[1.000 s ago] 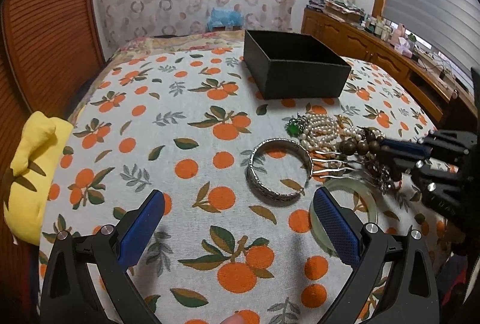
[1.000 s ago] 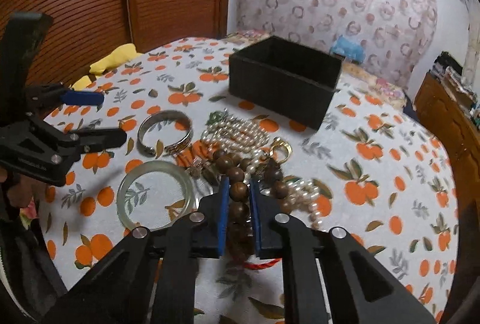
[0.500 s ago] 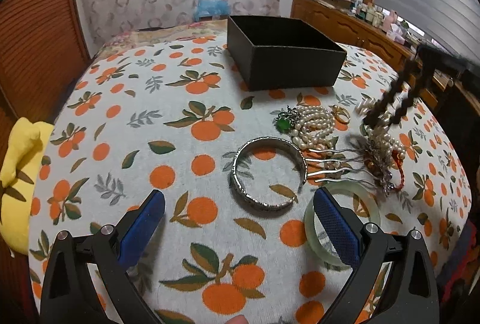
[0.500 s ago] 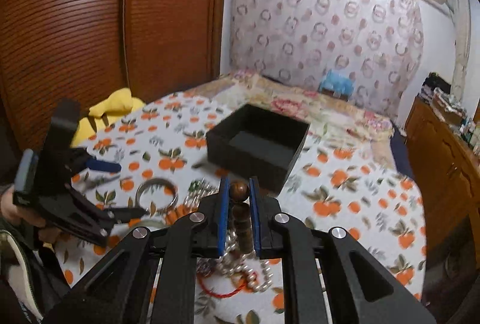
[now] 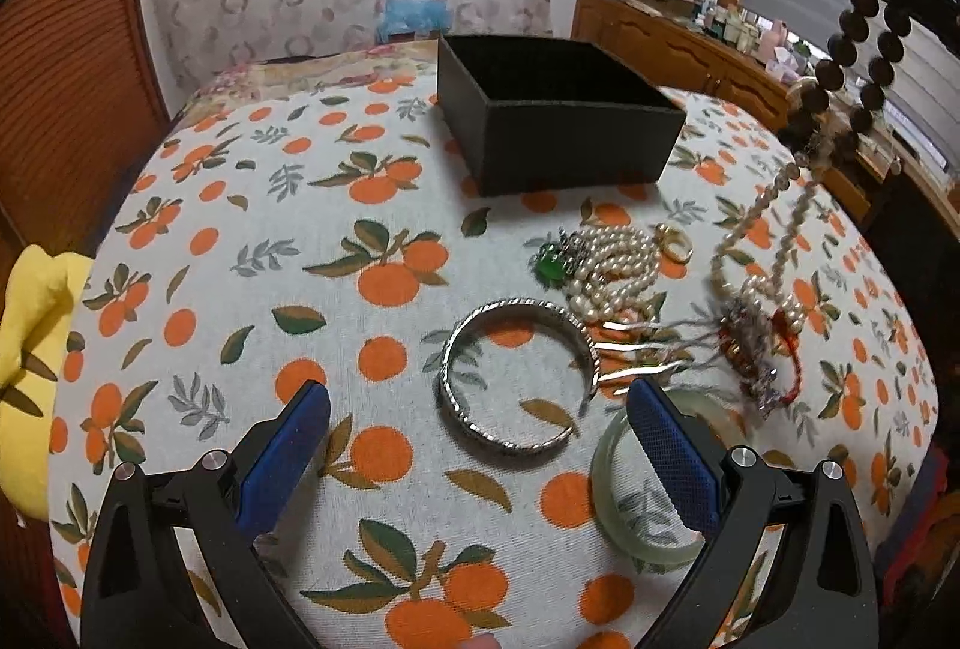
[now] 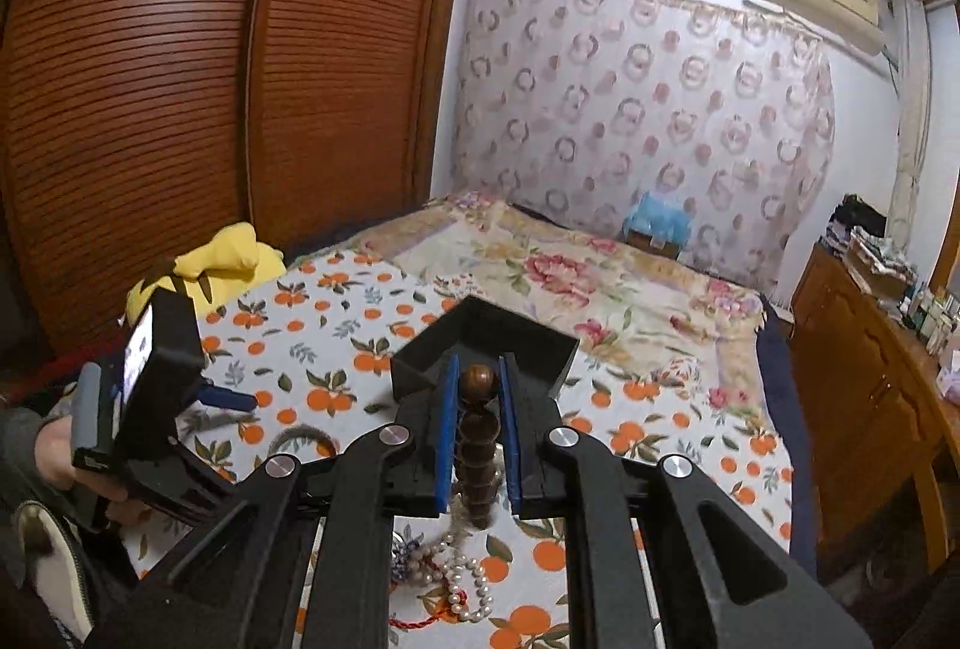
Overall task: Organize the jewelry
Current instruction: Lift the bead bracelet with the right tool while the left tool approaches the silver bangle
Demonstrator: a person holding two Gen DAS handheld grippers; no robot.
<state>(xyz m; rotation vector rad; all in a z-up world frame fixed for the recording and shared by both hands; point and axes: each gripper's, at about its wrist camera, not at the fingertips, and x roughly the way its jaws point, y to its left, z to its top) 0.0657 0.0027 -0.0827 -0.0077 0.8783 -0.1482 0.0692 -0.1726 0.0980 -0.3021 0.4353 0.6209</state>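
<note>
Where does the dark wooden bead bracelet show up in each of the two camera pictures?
Left wrist view: the wooden bead bracelet hangs in the air at the upper right, with a pearl strand trailing from it.
Right wrist view: it sits at the center, pinched in the right gripper.
Shared landmark: the black box, just past the beads in the right view.

No legible txt, labels, brands or nos. anywhere in either view; bottles on far dresser too blurred.
</note>
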